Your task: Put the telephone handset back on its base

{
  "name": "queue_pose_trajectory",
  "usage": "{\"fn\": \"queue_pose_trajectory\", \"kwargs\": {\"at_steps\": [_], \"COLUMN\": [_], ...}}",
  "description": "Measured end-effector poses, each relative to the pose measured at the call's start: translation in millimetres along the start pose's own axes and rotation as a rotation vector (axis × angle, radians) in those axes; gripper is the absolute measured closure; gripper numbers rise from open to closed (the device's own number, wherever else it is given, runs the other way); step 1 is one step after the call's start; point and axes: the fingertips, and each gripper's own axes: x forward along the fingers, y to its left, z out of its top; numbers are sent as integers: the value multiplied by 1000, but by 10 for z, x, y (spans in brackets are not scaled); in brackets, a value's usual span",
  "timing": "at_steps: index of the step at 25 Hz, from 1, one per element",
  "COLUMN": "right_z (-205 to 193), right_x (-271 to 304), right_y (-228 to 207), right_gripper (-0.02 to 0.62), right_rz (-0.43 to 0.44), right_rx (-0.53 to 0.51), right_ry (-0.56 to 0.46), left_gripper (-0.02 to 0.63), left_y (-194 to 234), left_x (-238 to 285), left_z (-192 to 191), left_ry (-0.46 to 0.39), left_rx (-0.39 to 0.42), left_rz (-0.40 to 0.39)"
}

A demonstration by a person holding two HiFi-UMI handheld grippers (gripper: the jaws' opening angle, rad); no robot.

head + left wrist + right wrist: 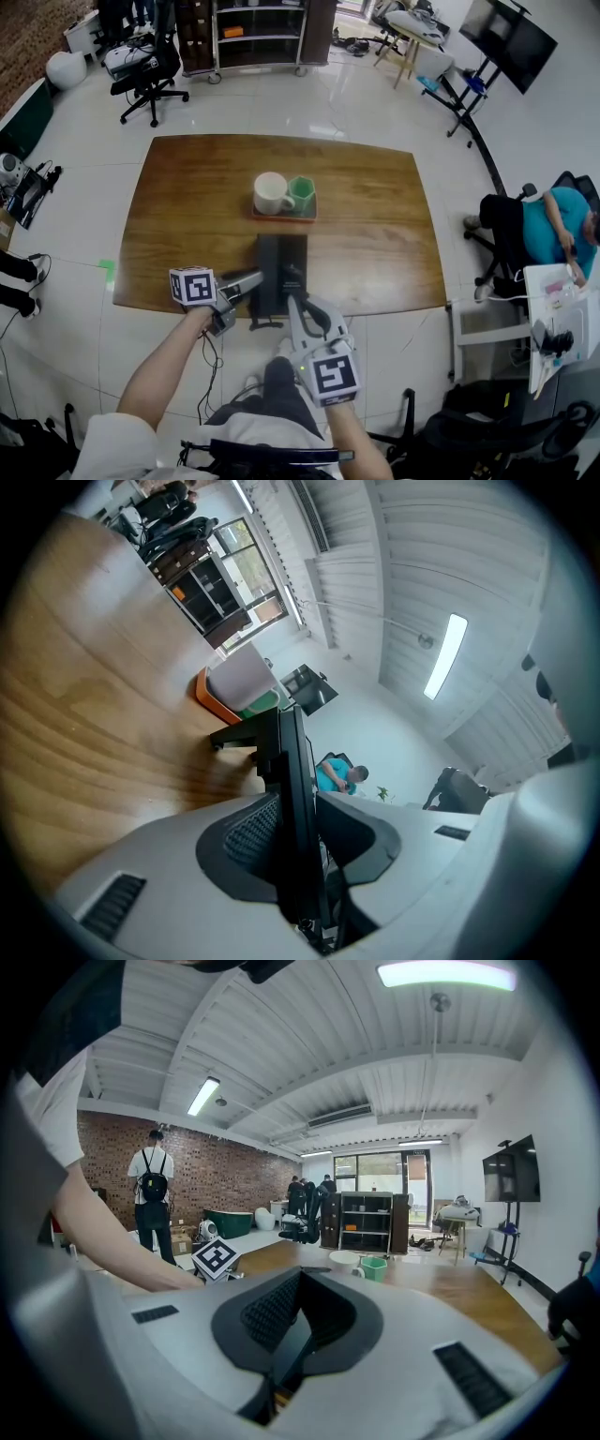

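A black telephone [281,267] lies at the near edge of the wooden table [187,206]; in the head view I cannot tell the handset from the base. My left gripper [255,279] points at its left side. In the left gripper view a thin black part of the phone [295,789] stands edge-on between the jaws of the left gripper [305,827], which stand apart with a dark gap on the right side. My right gripper [298,302] hovers just off the table's near edge, aimed at the phone. The jaws of the right gripper [298,1316] look closed and hold nothing.
An orange tray [281,217] behind the phone carries a white mug [272,193] and a green cup [302,194]. The phone's cord [265,324] hangs over the near edge. A seated person in teal [553,225] is at the right, an office chair [150,75] far left.
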Motion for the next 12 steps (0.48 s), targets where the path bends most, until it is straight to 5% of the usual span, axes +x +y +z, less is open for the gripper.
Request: {"fn": "queue_pose_trajectory", "kwargs": {"at_steps": [4,12], "right_z": [-23,-32], "right_x": [3,-6], "right_y": [15,17], "right_gripper": [595,595], "right_rz": [1,-10], "right_rx": [0,15], "right_ry": [6,8], "left_gripper": [539,546], "left_y": [-50,-16], "left_x": [-4,-33], "left_z": [2,32], "left_ry": [6,-25], "left_rx": [-12,-85], "left_rz": [-35,-91]}}
